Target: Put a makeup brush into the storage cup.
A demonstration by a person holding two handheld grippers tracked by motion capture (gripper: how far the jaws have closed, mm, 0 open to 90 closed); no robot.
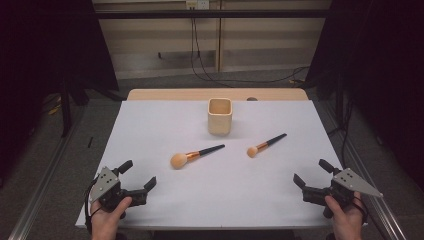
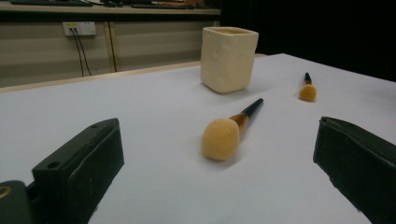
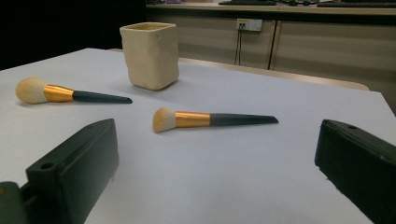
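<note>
A white desk (image 1: 150, 150) in a dark room holds a cup (image 1: 220, 116) near its far edge. Two brushes (image 1: 196, 154) lie mid-desk. Both grippers (image 1: 137, 180) wait at the near corners, jaws wide apart.

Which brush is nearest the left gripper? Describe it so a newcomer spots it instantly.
Start at the cream square cup standing toward the far edge of the white table. Nearer the person and slightly left lies the larger brush, black handle pointing right. Its head is bigger and rounder than that of the smaller brush to its right.

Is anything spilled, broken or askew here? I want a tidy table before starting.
Nothing stands out. The cup stands upright, and the larger brush and smaller brush lie flat on the table, apart from it.
</note>
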